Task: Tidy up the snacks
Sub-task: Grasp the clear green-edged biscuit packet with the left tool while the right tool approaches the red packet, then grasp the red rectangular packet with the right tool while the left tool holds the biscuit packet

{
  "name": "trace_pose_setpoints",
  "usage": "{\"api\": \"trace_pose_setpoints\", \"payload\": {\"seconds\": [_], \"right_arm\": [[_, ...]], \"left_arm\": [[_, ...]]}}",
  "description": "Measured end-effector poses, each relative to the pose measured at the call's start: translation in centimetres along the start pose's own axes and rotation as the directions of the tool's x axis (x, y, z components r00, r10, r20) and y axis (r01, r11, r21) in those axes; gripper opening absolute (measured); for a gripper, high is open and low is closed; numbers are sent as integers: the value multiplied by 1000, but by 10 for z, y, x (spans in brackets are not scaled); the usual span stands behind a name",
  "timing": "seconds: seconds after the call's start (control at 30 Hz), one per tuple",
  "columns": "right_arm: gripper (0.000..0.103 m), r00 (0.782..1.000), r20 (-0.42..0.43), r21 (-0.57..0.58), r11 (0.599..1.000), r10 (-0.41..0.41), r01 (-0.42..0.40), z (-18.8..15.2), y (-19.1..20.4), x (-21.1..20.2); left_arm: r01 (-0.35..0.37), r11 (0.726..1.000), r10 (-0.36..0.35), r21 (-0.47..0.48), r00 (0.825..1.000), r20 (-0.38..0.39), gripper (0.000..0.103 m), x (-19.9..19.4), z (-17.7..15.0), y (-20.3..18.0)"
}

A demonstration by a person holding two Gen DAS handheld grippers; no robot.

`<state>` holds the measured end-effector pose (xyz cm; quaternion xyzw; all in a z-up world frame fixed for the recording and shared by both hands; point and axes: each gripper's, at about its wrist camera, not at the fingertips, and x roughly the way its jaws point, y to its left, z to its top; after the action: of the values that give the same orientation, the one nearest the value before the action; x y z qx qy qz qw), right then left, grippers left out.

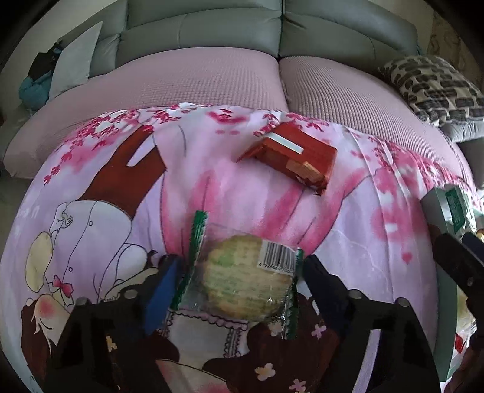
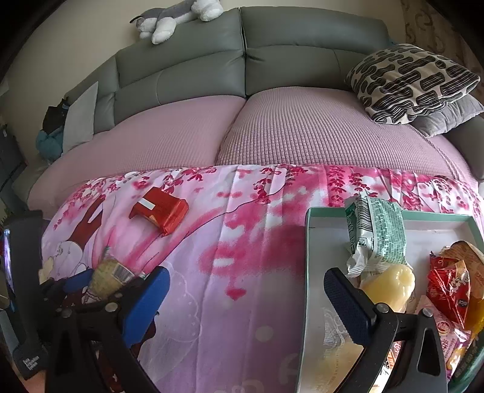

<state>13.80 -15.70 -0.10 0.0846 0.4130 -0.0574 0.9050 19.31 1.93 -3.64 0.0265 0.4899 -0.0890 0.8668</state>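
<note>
Several snacks already lie in the tray (image 2: 308, 272). Left gripper (image 1: 242, 272) straddles the wrapped cracker (image 1: 245, 281), pads not yet pressing; right gripper (image 2: 246, 290) released. Red packet (image 1: 296, 157) remains at twelve o'clock.

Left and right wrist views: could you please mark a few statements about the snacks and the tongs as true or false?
1. The round cracker pack lies between the left tongs. True.
2. The red box sits inside the tray. False: it lies on the floral cloth, apart from the tray.
3. The right tongs are shut on a snack. False: they stand open with nothing gripped.
4. A plush toy lies on top of the sofa back. True.
5. The green-printed packet lies on the cloth beside the red box. False: it is in the tray.
</note>
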Motion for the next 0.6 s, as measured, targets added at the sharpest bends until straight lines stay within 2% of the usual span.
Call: {"api": "trace_pose_setpoints", "payload": {"seconds": [0.23, 0.37, 0.6], "right_arm": [[103, 1000, -7, -28, 1000, -8, 8, -2, 9, 4], [103, 1000, 5, -52, 999, -8, 9, -3, 18, 6], [103, 999, 24, -86, 996, -32, 34, -4, 29, 10]], "left_arm": [[23, 999, -23, -30, 1000, 15, 69, -6, -2, 10], [44, 997, -43, -62, 999, 29, 66, -7, -1, 19], [36, 987, -25, -158, 997, 72, 66, -7, 3, 44]]}}
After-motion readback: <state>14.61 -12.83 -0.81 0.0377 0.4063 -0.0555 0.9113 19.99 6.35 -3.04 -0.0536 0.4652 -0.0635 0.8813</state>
